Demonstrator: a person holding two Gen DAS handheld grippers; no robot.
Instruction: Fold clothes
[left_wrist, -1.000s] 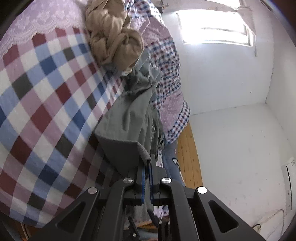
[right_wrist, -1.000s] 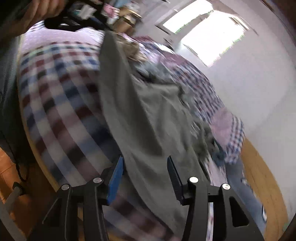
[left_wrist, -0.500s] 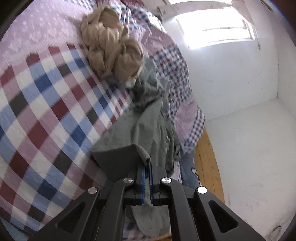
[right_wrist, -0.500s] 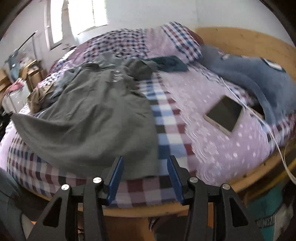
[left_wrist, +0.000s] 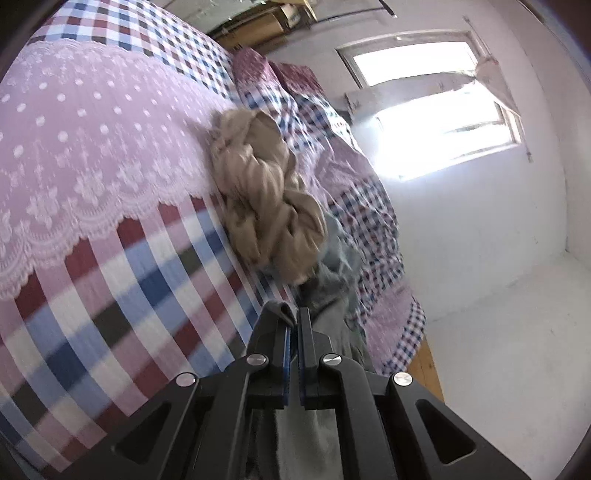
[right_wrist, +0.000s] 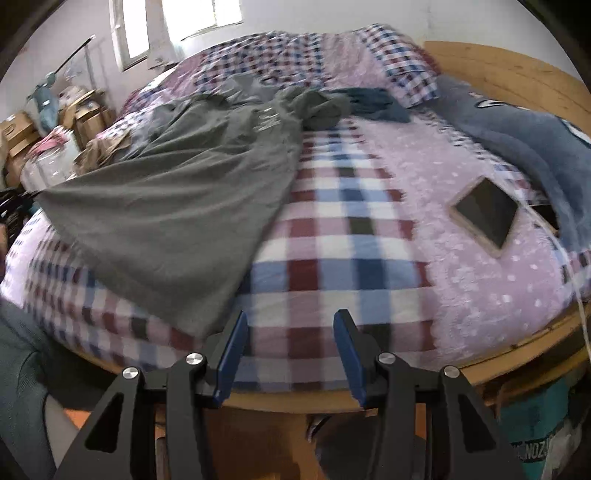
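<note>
- The bed (right_wrist: 369, 236), with its checked and lilac cover, fills both views — everything for the task lies on it or hangs off its near edge.
- The grey garment (right_wrist: 173, 199) is the piece being worked: it lies spread on the left half of the bed in the right wrist view, its long axis running from the bunched collar end far up by the pillows down to the hem corner at the near edge.
- A crumpled beige garment (left_wrist: 266, 199) sits further up the bed in the left wrist view, just beyond the grey one, touching or overlapping its far bunched end; it is not being handled.
- A dark blue garment (right_wrist: 376, 103) and a tablet (right_wrist: 485, 214) lie to the right of the grey garment, well apart from its hem.
- The left gripper (left_wrist: 293, 321) is clenched on a fold of the grey garment's edge (left_wrist: 284, 310); cloth trails forward from the jaws towards the beige heap and hangs below them too.
- The right gripper (right_wrist: 288, 343) is released, jaws standing apart with nothing between them, over bare checked cover at the near edge of the bed.
- The relation that matters — the free hem corner (right_wrist: 199, 317) lies just left of the right gripper's left finger (right_wrist: 231, 349), near but apparently not touching. My judgement: the right hand is the nearer one and would need to shift left before closing on that corner.
</note>
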